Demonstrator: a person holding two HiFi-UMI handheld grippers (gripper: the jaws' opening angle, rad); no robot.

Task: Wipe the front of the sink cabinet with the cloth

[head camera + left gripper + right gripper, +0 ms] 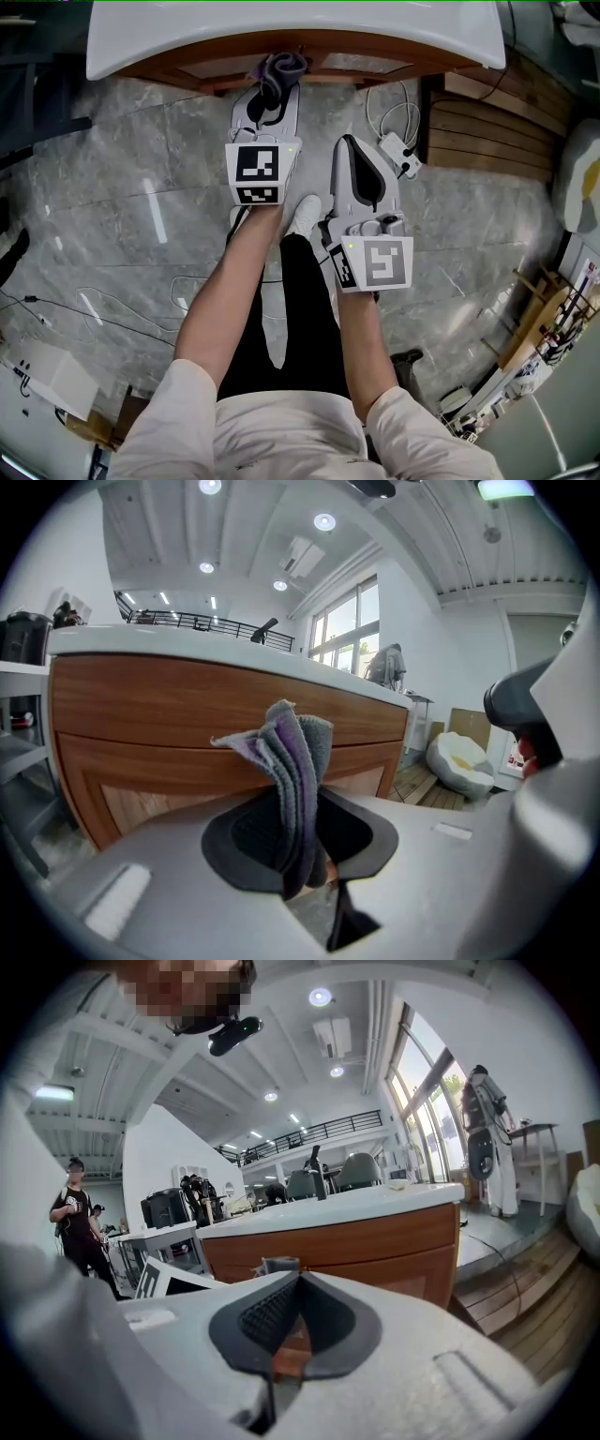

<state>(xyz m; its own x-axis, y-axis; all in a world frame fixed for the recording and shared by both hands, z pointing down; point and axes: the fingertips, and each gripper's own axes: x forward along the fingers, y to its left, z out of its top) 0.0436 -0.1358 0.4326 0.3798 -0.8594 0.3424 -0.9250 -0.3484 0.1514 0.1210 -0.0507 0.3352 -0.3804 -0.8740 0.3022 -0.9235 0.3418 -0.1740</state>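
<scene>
Left gripper [300, 841] pinches the cloth [292, 757] upright, folds facing the cabinet front [159, 714], perhaps not yet touching; right gripper [286, 1321], closed and empty, hangs aside.

Right gripper [298, 1283], fingers [265, 1316] together, faces the sink cabinet [375, 1237].

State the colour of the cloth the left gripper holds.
Cloth is grey and purple; clearest in left gripper view.

grey-purple cloth [298, 761], brown wood cabinet [159, 700]
</scene>
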